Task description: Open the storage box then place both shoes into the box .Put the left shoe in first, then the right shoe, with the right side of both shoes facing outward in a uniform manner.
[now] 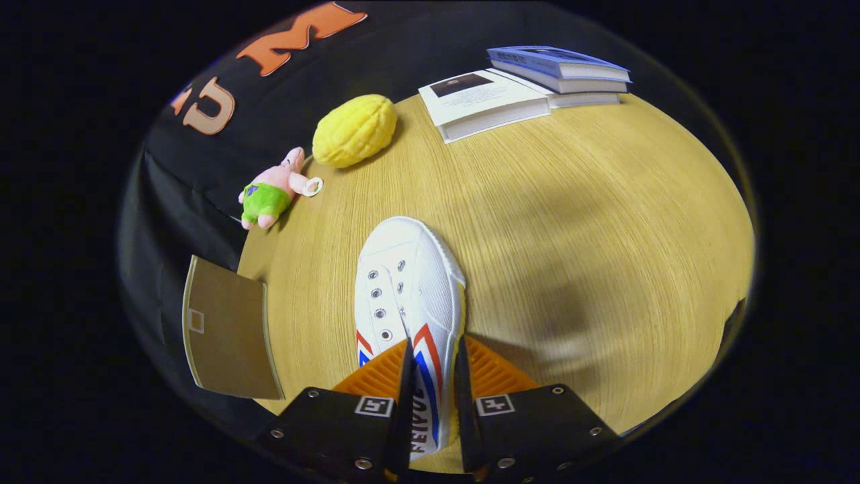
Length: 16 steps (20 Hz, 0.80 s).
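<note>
1. Since it takes up most of the scene, start with the round wooden tabletop (605,222): light grain, soft shadows across the middle, black cloth booth wall behind it.
2. Far side of the tabletop has a stack of books (537,84), a blue-covered one on top and a white-covered one lying beside it.
3. White canvas shoe (410,282) is the main thing here. Toe points away from the fingers, metal eyelets with no laces visible, red and blue stripes on the side, yellowish sole edge.
4. Hand-held gripper (432,356) is clamped on the shoe's side wall near the heel end, one finger inside the opening and one outside, both pressing the canvas.
5. Brown cardboard flap (225,329) sits off the tabletop's edge, beside the fingers.
6. Yellow bumpy lemon-looking toy (355,131) near the wall.
7. Small pink plush (272,191) in green shorts right beside it.
</note>
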### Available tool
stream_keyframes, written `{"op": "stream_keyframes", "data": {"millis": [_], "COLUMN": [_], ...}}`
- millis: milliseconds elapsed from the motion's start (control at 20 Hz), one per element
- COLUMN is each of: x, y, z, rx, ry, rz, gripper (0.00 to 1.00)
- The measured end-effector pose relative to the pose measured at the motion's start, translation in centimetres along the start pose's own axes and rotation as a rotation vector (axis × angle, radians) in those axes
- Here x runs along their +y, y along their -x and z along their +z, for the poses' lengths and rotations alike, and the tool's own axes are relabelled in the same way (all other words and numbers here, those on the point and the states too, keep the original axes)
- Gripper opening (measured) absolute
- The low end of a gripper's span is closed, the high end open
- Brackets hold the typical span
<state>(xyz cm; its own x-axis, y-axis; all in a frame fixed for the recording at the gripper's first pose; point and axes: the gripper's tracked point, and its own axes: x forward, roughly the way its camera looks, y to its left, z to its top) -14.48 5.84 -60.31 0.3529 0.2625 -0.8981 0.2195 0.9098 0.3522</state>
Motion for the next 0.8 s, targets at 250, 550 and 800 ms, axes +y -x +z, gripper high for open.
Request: {"op": "stream_keyframes", "data": {"millis": [250, 550, 800], "x": [1.7, 8.4, 14.6], "y": [0.8, 3.9, 5.0], "z": [-0.3, 3.0, 4.5], "rx": [0.017, -0.042, -0.028], "ry": [-0.102, -0.073, -0.028], "rz": [0.009, 0.108, 0.142], "gripper": [0.11, 0.09, 0.09]}}
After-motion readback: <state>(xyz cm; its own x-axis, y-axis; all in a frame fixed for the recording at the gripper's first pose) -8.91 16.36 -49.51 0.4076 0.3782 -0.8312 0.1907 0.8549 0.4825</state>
